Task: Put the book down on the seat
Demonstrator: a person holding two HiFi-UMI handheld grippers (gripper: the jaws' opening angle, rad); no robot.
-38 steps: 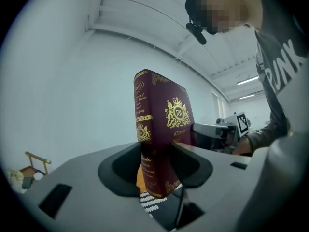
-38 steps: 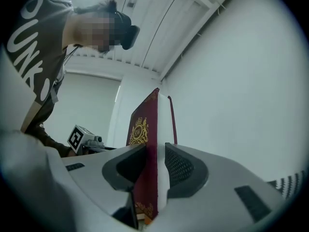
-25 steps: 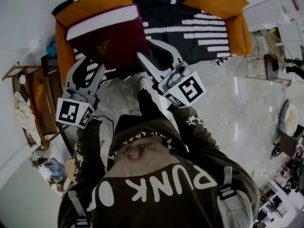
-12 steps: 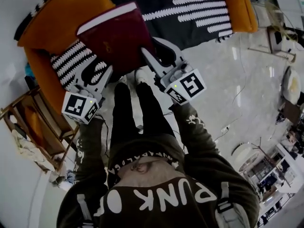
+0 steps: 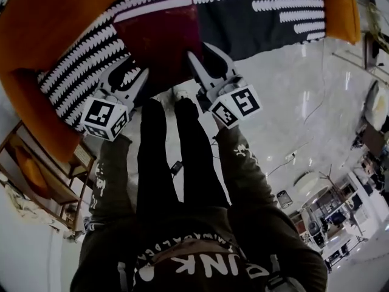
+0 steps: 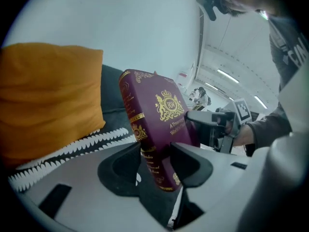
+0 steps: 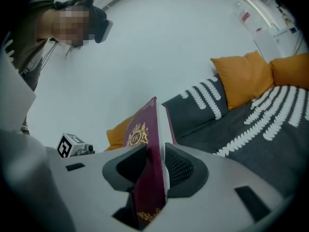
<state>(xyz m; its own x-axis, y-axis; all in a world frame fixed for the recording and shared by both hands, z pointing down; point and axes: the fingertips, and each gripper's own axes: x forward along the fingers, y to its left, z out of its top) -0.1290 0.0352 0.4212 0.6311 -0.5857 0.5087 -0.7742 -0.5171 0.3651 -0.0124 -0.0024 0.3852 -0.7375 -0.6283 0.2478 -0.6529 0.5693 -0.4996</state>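
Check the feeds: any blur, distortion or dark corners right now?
Head view: strong fisheye bend, book slightly soft. Left gripper view: its gold print reads sharp, corners dark. Right gripper view: corners dark, mosaic patch upper left, book edge-on but crisp.

A: Head cam: high up, pointing steeply down past the legs (image 5: 164,157) onto the seat (image 5: 243,29).
B: Gripper cams?
A: Each sits close behind its own jaws, facing inward from opposite sides. All three views share the book (image 5: 164,47).
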